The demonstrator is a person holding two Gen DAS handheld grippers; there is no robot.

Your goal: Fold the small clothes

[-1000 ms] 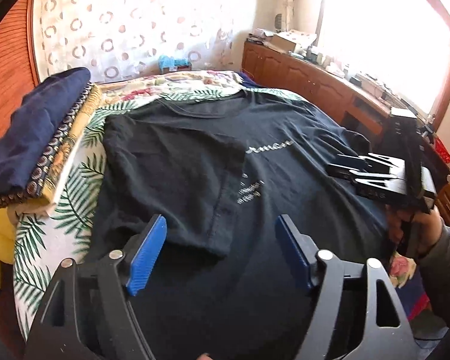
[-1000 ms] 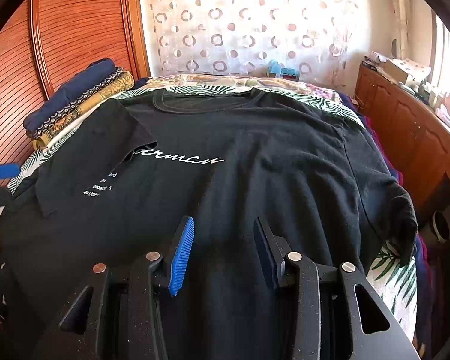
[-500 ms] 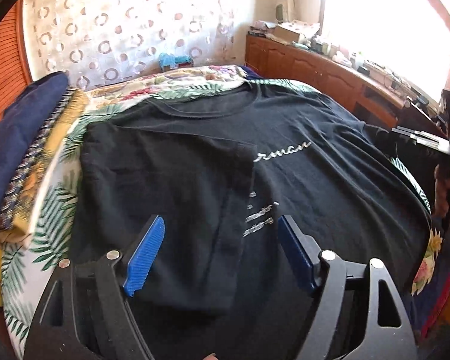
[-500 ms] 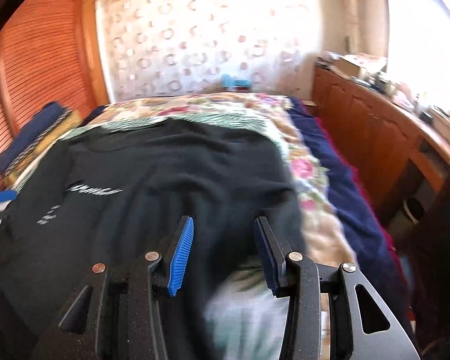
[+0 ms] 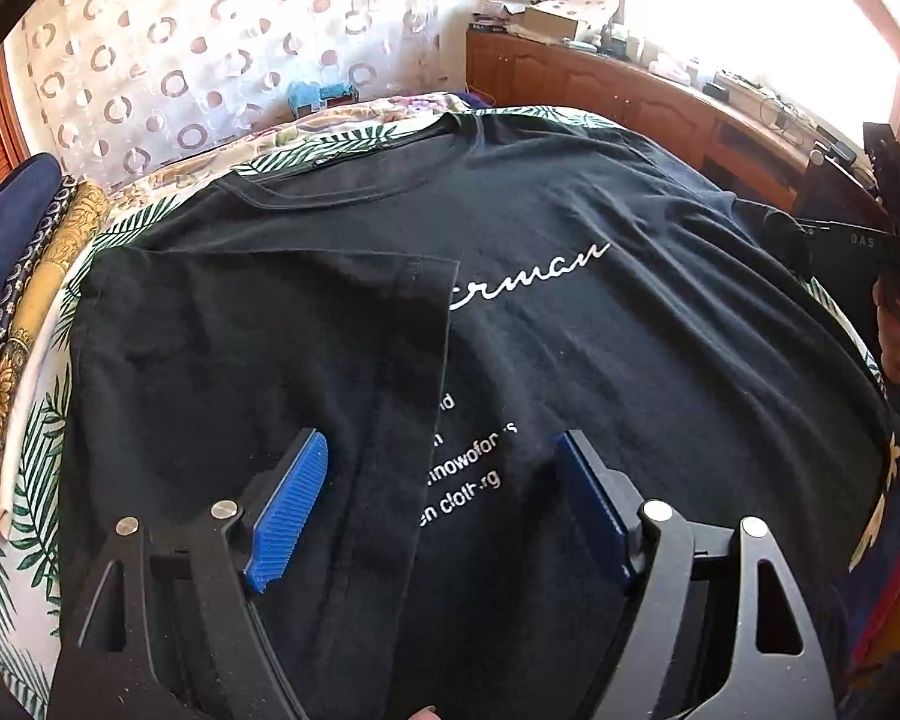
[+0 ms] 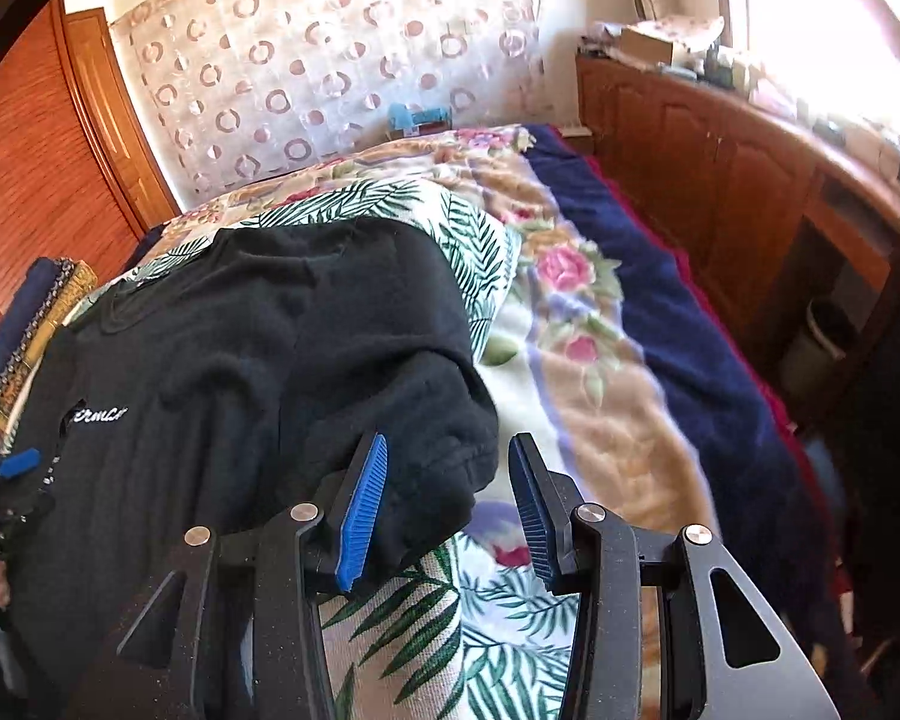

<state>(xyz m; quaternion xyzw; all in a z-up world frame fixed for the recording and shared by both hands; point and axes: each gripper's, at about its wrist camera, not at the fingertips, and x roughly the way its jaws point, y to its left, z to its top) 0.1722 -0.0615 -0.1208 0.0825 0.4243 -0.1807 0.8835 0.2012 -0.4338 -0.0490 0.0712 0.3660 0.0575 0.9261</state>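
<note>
Shirt (image 5: 570, 324) lay flat on the bed (image 6: 600, 372), front up, collar toward the curtain, its long axis running from collar to hem. Relative to the shirt, the left side had been folded in over the chest, its edge covering part of the print. The right sleeve (image 6: 426, 420) remained unfolded, bunched at the shirt's right edge. The right gripper (image 6: 444, 498) was nearer that sleeve: the sleeve end lay between its jaws, toward the left pad. The jaws stood partly open; the pads did not appear to press the cloth, though blur made contact uncertain. The left gripper (image 5: 438, 510) hovered over the shirt's lower front, straddling the fold edge, jaws wide apart and holding nothing. Judged next step: closing the right gripper on the sleeve and carrying it inward across the shirt.
</note>
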